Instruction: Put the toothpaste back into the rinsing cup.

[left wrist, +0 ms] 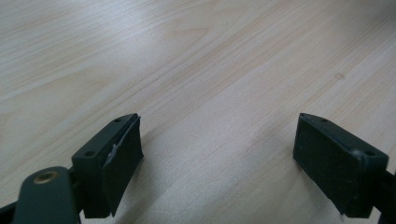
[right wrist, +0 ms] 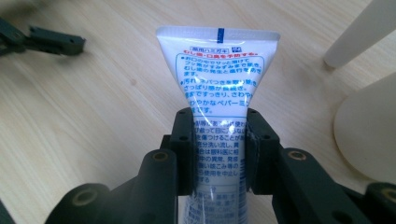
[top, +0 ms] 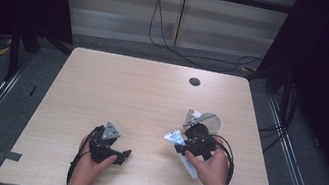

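Now we see our right gripper [right wrist: 219, 154] clamped on a white toothpaste tube [right wrist: 217, 84], our left gripper [left wrist: 217, 158] spread wide above bare wooden table [left wrist: 196, 56], grasping nothing.

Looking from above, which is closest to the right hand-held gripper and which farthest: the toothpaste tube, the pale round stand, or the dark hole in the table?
1. Toothpaste tube, clamped in the right hand-held gripper.
2. Pale round stand, just beyond it.
3. Dark hole, farther back on the table.

The left gripper [left wrist: 218, 154] hangs low over the pale wooden table [left wrist: 196, 60], jaws spread wide.
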